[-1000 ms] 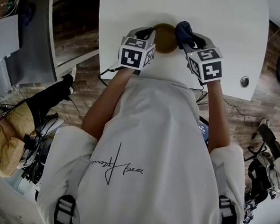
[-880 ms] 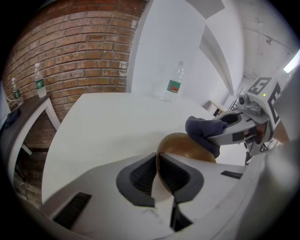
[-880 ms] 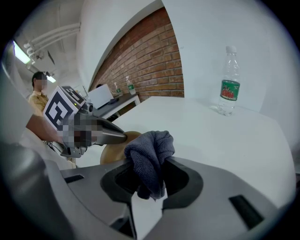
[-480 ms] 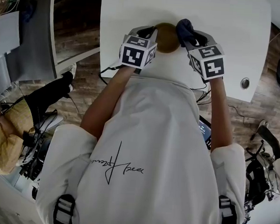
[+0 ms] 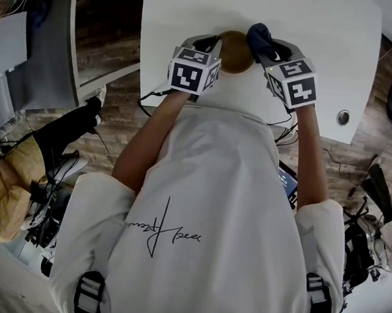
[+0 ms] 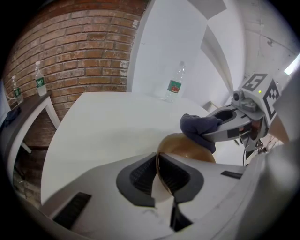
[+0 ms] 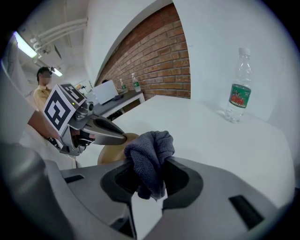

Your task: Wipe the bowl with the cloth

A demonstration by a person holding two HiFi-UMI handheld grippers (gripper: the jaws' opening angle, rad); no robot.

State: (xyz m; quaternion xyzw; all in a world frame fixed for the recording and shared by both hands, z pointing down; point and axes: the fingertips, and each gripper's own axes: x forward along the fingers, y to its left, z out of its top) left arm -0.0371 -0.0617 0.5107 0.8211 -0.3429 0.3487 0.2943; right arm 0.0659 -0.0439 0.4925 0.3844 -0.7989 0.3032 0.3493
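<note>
bowl (image 6: 186,146) rim pinched by left gripper (image 6: 157,163); cloth (image 7: 151,152) in right gripper (image 7: 149,177)

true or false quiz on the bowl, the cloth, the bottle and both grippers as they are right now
1. The left gripper is shut on the rim of the brown bowl. True.
2. The right gripper is empty. False: it is shut on the bunched dark cloth.
3. A plastic bottle with a green label stands upright on the white table. True.
4. The bottle sits between the two grippers. False: the bowl is between them, and the bottle stands apart, farther off on the table.
</note>
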